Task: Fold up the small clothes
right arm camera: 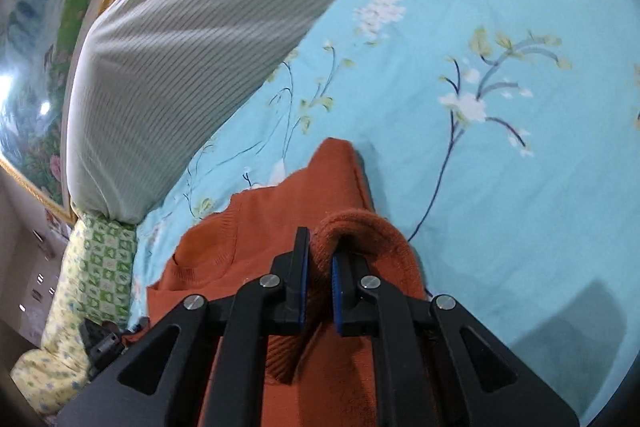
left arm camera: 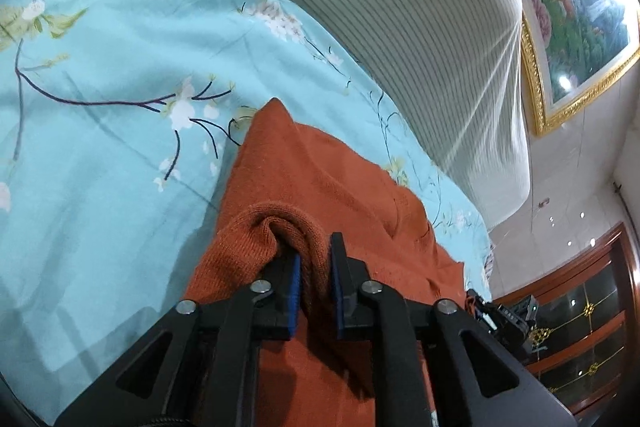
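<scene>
A rust-orange knitted garment [left arm camera: 320,179] lies on a light blue floral bedsheet [left arm camera: 100,67]. My left gripper [left arm camera: 314,267] is shut on a bunched ribbed edge of the garment, which bulges up between its blue pads. In the right wrist view the same orange garment [right arm camera: 272,227] stretches ahead on the sheet [right arm camera: 500,187]. My right gripper [right arm camera: 320,267] is shut on another ribbed edge of it. Both pinched edges are lifted a little off the sheet. The other gripper shows dimly at the lower right in the left view [left arm camera: 500,319] and lower left in the right view [right arm camera: 100,343].
A large white ribbed pillow [left arm camera: 420,27] lies along the bed's far side, also in the right wrist view [right arm camera: 192,47]. A gold-framed painting [left arm camera: 580,27] hangs on the wall. A green patterned cushion [right arm camera: 100,267] sits by the bed edge. A wooden cabinet [left arm camera: 580,327] stands nearby.
</scene>
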### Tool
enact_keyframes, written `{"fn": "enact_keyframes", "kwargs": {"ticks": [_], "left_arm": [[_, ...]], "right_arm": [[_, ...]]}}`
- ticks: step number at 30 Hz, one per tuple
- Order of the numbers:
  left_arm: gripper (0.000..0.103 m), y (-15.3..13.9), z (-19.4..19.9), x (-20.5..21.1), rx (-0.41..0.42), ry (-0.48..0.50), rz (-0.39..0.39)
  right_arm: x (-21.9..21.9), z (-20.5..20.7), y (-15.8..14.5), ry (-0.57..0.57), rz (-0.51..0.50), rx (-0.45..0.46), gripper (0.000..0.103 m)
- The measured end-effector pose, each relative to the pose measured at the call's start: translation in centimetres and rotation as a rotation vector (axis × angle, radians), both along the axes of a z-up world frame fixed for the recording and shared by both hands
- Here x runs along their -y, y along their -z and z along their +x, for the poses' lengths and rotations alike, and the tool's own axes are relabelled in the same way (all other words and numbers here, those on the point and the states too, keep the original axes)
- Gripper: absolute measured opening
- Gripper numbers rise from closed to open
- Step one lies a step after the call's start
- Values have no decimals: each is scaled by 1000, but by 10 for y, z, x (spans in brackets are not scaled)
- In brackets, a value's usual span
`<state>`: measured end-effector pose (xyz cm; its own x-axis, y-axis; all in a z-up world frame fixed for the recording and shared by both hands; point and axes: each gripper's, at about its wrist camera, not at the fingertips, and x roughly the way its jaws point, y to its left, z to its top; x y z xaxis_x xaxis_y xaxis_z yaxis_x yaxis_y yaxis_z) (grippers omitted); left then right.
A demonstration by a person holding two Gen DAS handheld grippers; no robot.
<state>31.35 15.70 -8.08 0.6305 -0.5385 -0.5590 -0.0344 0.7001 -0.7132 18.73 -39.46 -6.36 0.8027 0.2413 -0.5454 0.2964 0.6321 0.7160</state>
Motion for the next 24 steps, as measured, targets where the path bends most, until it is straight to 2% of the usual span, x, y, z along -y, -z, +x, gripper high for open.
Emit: {"fn": "enact_keyframes", "kwargs": {"ticks": [1,3,5,6,9,12,14,15,17,19,21,24], "left_arm": [[25,-5,-4,-2,-5,-8,18],[49,-15,-15,-4,3,1,34],[61,-33,-39,-4,18,7,75],[61,-39,-47,-2,26,15,99],[62,-49,-71,14,46,106,104],[62,-42,-85,50,15,240,108],[62,-30,-89,77,-10,326,118],[62,-25,-88,88,-17,353,126],[63,-19,-83,102,-29,389,131],[74,-15,-71,114,-37,435,128],[74,-13,-57,121,-69,451,138],[74,-22,-34,123,-49,485,169]], "right_arm": [[2,-1,0,0,11,-2,12],[2,-5,-5,-4,13,10,14],[2,-15,-14,-6,-16,18,17],[2,-20,-18,-6,-26,23,20],[0,-41,-32,-2,-82,39,23],[-20,-54,-40,-79,-117,54,23],[-55,-51,-43,-246,-171,50,23],[-67,-50,-42,-302,-196,43,23],[-106,-41,-38,-495,-263,24,23],[-132,-30,-31,-625,-320,-3,23],[-144,-16,-23,-684,-354,-48,23],[-143,11,-18,-687,-409,-79,23]]}}
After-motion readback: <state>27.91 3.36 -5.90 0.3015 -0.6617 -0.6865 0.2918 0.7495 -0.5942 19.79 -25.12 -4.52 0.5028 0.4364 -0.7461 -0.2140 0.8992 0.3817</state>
